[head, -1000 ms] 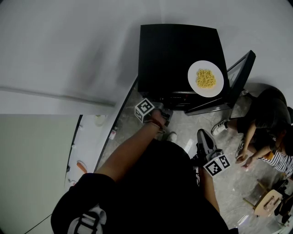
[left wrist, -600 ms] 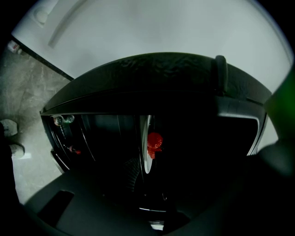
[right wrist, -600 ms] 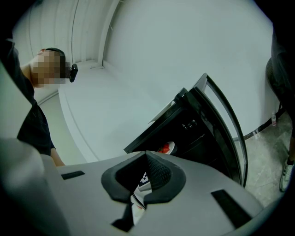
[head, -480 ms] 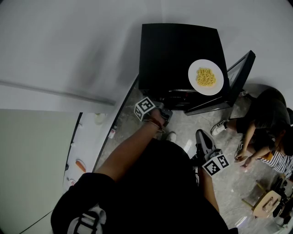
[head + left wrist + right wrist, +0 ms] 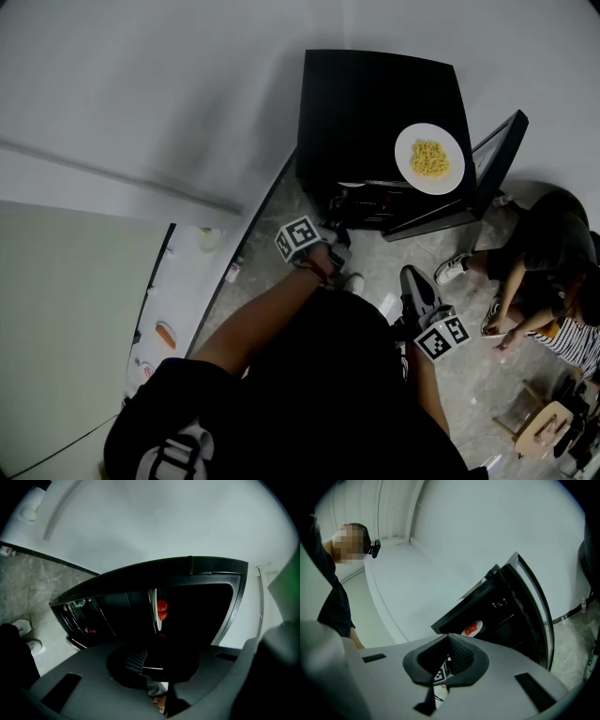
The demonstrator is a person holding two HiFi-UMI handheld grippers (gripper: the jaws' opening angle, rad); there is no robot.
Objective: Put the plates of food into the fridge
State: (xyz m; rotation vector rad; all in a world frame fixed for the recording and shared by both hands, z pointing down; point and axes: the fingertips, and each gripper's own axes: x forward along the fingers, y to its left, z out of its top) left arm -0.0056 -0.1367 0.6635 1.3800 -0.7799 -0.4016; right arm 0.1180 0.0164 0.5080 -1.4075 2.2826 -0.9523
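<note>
The black fridge (image 5: 375, 103) stands with its door (image 5: 495, 159) swung open to the right. On top of it rests a white plate of yellow food (image 5: 429, 158). Inside, on a shelf, sits a white plate of red food (image 5: 161, 611), which the right gripper view also shows (image 5: 472, 628). My left gripper (image 5: 339, 234) hangs just in front of the fridge opening; its jaws (image 5: 146, 660) have just been closing, stand a little apart and hold nothing. My right gripper (image 5: 410, 275) stays lower, near my body, its pads (image 5: 461, 656) together and empty.
A person (image 5: 548, 253) crouches on the floor right of the fridge door, beside a wooden stool (image 5: 544, 422). A white counter (image 5: 187, 291) with small items runs along the left. A second person (image 5: 333, 597) stands at the left of the right gripper view.
My left gripper has drawn back a little from the fridge opening, toward me. The right gripper and both plates have stayed put.
</note>
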